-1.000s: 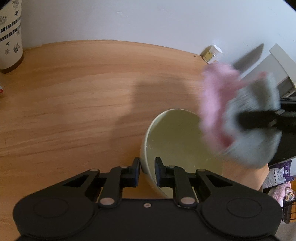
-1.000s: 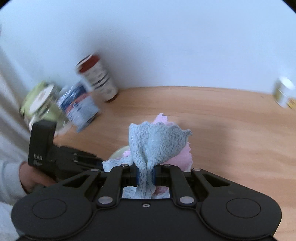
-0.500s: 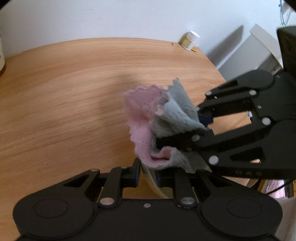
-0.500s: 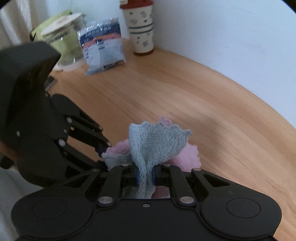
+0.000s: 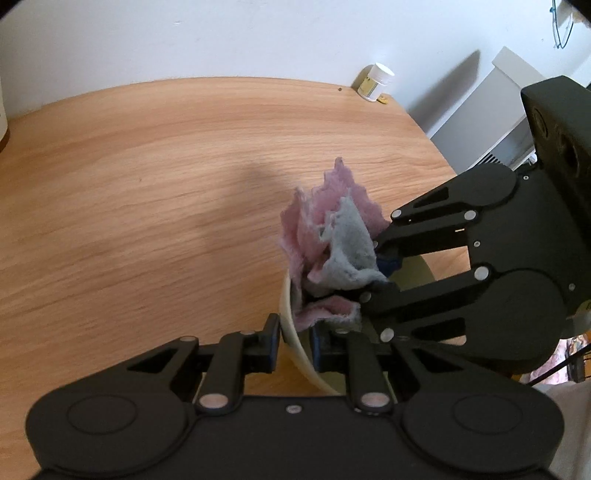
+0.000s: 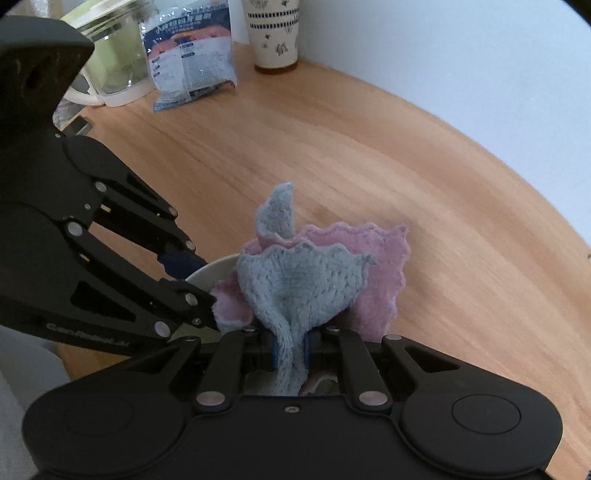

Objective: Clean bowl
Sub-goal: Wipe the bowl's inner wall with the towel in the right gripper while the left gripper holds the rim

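A cream bowl (image 5: pixel 291 332) is held tilted above the wooden table (image 5: pixel 147 184). My left gripper (image 5: pixel 293 338) is shut on the bowl's rim, one finger outside and one inside. My right gripper (image 6: pixel 290 349) is shut on a pink and grey cloth (image 6: pixel 306 280) and presses it into the bowl (image 6: pixel 214 267). In the left wrist view the cloth (image 5: pixel 332 243) bulges over the rim, and the right gripper (image 5: pixel 376 273) comes in from the right. Most of the bowl's inside is hidden by the cloth and the grippers.
A small white jar (image 5: pixel 375 86) stands at the table's far edge by the wall. In the right wrist view a patterned cup (image 6: pixel 273 33), a blue snack bag (image 6: pixel 192 59) and a glass jug with a green lid (image 6: pixel 107 62) stand at the back left.
My right gripper has swung in from the right and pushed the cloth down into the bowl. My left gripper has kept its grip on the rim.
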A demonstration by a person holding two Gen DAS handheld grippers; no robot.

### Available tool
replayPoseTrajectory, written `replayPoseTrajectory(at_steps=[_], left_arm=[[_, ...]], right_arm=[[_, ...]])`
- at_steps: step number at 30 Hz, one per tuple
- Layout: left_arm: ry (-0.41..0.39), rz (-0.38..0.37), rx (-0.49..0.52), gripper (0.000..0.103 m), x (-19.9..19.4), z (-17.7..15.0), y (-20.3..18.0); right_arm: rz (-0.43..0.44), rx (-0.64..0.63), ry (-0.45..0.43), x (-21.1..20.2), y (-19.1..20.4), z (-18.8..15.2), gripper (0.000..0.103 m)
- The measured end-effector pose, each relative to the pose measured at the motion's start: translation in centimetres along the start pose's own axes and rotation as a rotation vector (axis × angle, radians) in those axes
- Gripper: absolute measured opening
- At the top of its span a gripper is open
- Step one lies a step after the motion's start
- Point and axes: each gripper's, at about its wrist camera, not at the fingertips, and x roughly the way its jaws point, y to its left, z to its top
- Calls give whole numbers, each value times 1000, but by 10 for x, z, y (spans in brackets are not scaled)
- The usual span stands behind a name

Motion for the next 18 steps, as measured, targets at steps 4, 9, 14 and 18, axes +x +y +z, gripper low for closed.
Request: replayPoseTrajectory(at_steps=[4,9,14,18], left_arm=[[0,19,7,17,1,2,-3],[1,42,9,17,4,5,-5],[-1,48,3,17,6,5,-6],[17,87,24,17,8,6,-10]], right_arm=[[-26,-31,30,3,6,0,12],[-22,-105,108,3,12,-5,12],[-19,-145,141,1,13,-7,13],[-52,-155,164,1,16,-5,13]])
